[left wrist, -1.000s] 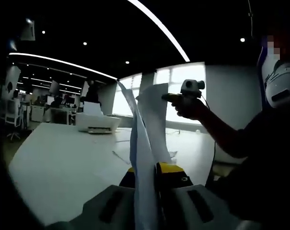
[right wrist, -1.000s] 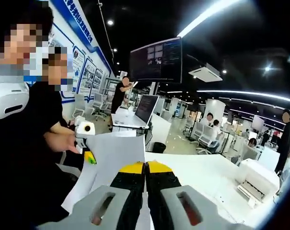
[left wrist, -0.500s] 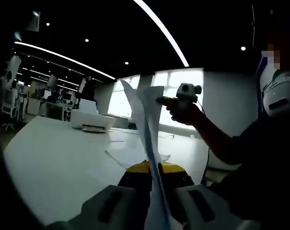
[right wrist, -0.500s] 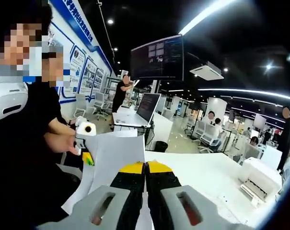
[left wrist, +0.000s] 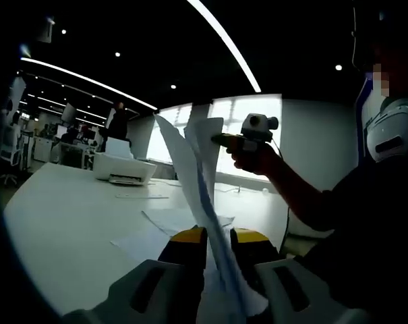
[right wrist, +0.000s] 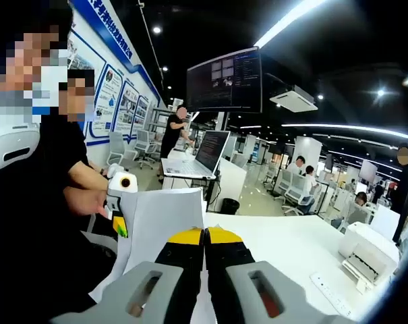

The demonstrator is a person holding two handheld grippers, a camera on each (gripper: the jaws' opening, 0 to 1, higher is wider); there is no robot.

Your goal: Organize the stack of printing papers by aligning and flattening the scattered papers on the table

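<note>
A stack of white printing papers [left wrist: 202,177] stands on edge above the white table [left wrist: 62,216], held at both ends. My left gripper [left wrist: 214,237], yellow-tipped, is shut on its near edge, and the sheets fan up and to the left. The right gripper [left wrist: 225,138], in a person's hand, pinches the far top edge. In the right gripper view the papers [right wrist: 164,217] face me as a broad sheet. My right gripper [right wrist: 204,237] is shut on them, and the left gripper [right wrist: 121,225] clamps their left edge. Loose sheets [left wrist: 164,223] lie flat on the table.
A white printer [left wrist: 125,169] sits at the table's far side, also seen as a printer [right wrist: 369,252] at the right. A keyboard-like strip [right wrist: 330,290] lies near it. An open laptop [right wrist: 208,152] stands on a desk behind. A person's dark-sleeved body [right wrist: 35,216] is close by.
The held papers now lean further left in the left gripper view and sit lower over the table. Both grippers stay shut on them. The right gripper view has barely shifted.
</note>
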